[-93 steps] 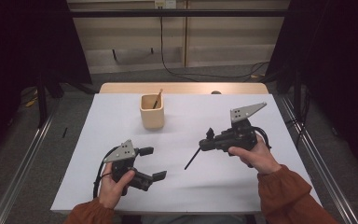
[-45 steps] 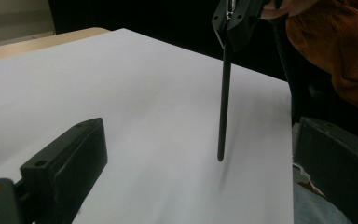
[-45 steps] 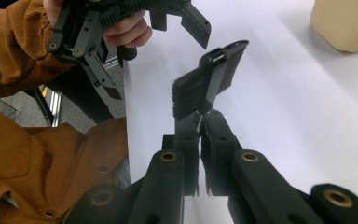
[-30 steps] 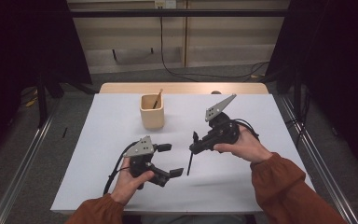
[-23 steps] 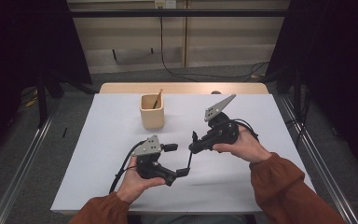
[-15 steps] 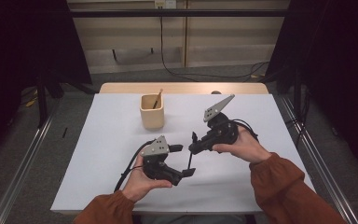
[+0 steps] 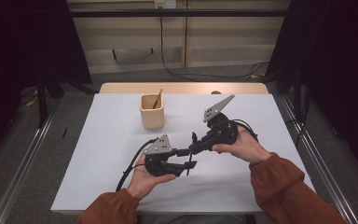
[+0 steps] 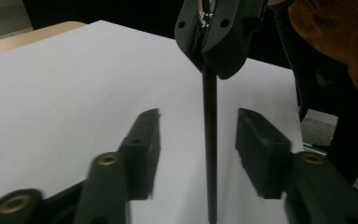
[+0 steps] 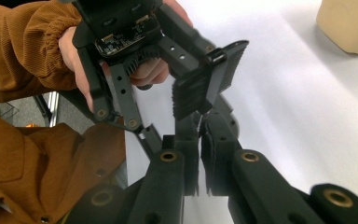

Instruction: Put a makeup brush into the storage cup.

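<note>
My right gripper [image 7: 194, 147] is shut on a thin black stick [image 7: 190, 161] that hangs tip-down above the white table [image 7: 102, 140]. The left gripper [image 7: 186, 160] lies on its side in an upturned palm, one jaw on either side of the stick. In the left gripper view the stick [image 8: 209, 149] stands between the two pads [image 8: 142, 149] with a gap on both sides, under the right gripper [image 8: 210, 65]. The left jaws have just been closing on the stick. In the right gripper view my own jaws [image 9: 199, 158] are pressed together, with the left gripper [image 9: 205, 84] just beyond.
A beige cup [image 7: 151, 112] with a wooden stick [image 7: 157, 99] in it stands at the back middle of the table, and shows as the cup [image 9: 349, 23] at the top right of the right gripper view. Metal rails [image 7: 23, 163] run along the floor on both sides.
The left gripper has moved right, up to the hanging stick, and its jaws have narrowed around it. The right gripper has kept still with the stick since a second ago.
</note>
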